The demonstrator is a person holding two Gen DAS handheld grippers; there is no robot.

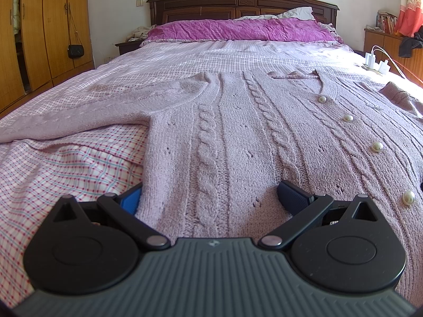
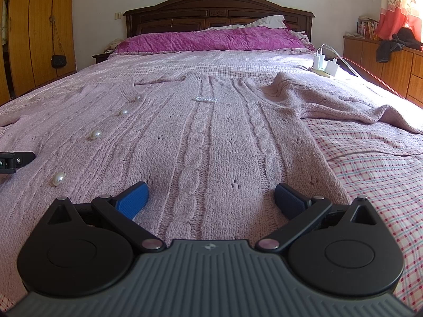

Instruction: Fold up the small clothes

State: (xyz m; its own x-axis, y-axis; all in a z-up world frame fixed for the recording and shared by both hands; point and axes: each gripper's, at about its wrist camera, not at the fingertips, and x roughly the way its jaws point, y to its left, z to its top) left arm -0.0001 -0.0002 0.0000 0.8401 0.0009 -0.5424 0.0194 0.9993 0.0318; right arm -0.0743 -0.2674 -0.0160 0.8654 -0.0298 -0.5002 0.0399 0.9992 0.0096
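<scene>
Both sets of jaws stand wide apart and hold nothing: the left gripper [image 1: 210,195] sits low at the hem of the cardigan [image 1: 238,137], its blue pad at the garment's left side edge and its dark pad resting on the knit, while the right gripper [image 2: 211,196] hovers over the hem on the other side, both pads above the wool. The cardigan lies face up and spread flat on the checked bedsheet [image 1: 53,163], its pearl buttons [image 1: 376,146] running up the closed front and its sleeves spread out to either side, the right sleeve [image 2: 330,100] rumpled. The thick cable knit looks soft, limp and fairly light, so it will likely sag and stretch when lifted and should grip well against the ribbed pads without slipping. The buttons are hard and smooth and are best kept out of the pinch. A sound hold would be the hem corners or side seams, where the edge is doubled; whether the left blue pad is already under the fabric cannot be told, as the knit hides its tip.
</scene>
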